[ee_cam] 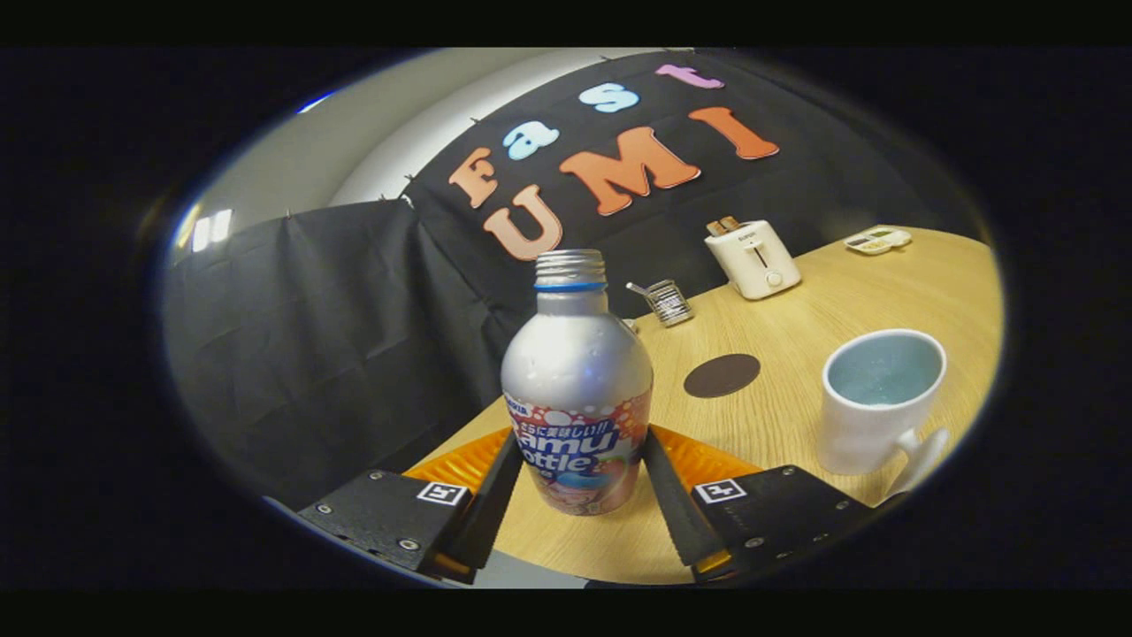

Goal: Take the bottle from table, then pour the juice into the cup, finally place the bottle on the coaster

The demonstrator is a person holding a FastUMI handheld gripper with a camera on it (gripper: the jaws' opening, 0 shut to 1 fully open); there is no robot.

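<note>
Gripper has its jaws pinching the bottle: both fingers press on the lower labelled part of the body, one on each side. The bottle sits between the fingers, upright relative to them, cap off, threaded neck open at the top; whether its base touches the table I cannot tell. The wooden table appears tilted in the view, so the gripper is rolled relative to it. The table's edge runs just behind the bottle on the left finger's side, with the black cloth wall beyond it, so little room that way. An orange tray lies just under and behind the fingertips, partly hidden by them. Open table stretches ahead on the right finger's side. The dark round coaster lies flat beyond the right finger, with bare wood around it. The white cup stands further out on that side, near the coaster but apart, mouth open, handle toward the gripper. Beyond the coaster: a small metal container, a white toaster, and a small flat device near the far table edge. Grey wall above the cloth.
</note>
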